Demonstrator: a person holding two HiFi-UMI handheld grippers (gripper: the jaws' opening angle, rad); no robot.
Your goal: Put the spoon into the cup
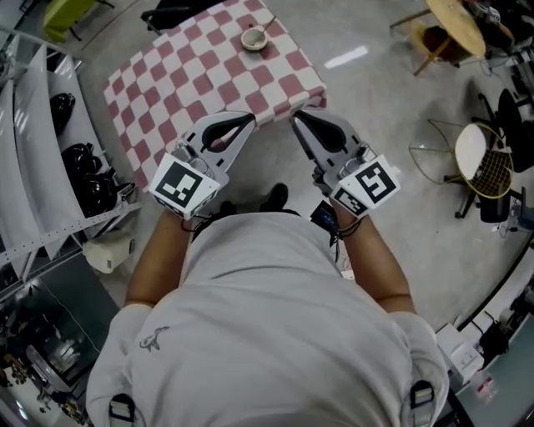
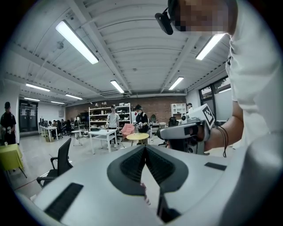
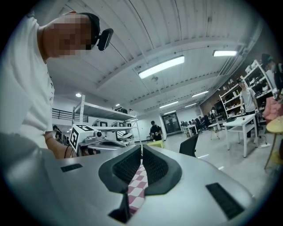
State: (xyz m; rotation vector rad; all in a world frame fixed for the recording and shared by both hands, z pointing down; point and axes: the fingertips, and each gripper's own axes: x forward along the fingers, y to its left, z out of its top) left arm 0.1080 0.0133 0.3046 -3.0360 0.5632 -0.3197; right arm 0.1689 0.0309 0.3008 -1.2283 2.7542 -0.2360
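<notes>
Near the chest, left gripper (image 1: pixel 248 118) & right gripper (image 1: pixel 297 116): fingers together (both empty), cup (image 1: pixel 254 38) on table (image 1: pixel 188 79) ahead.

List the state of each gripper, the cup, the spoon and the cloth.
Left gripper: shut, empty, held in the air.
Right gripper: shut, empty, held in the air.
Cup: upright on the cloth's far end.
Spoon: handle seems to lean out of the cup; too small to be sure.
Cloth: spread flat.

The cloth (image 1: pixel 209 75) at 12 o'clock is matt checked fabric; the cup (image 1: pixel 254 39) on it looks glazed. The left gripper (image 1: pixel 248 119) and right gripper (image 1: pixel 297 117) are smooth matt plastic with dark ribbed pads (image 3: pixel 128 164).
</notes>
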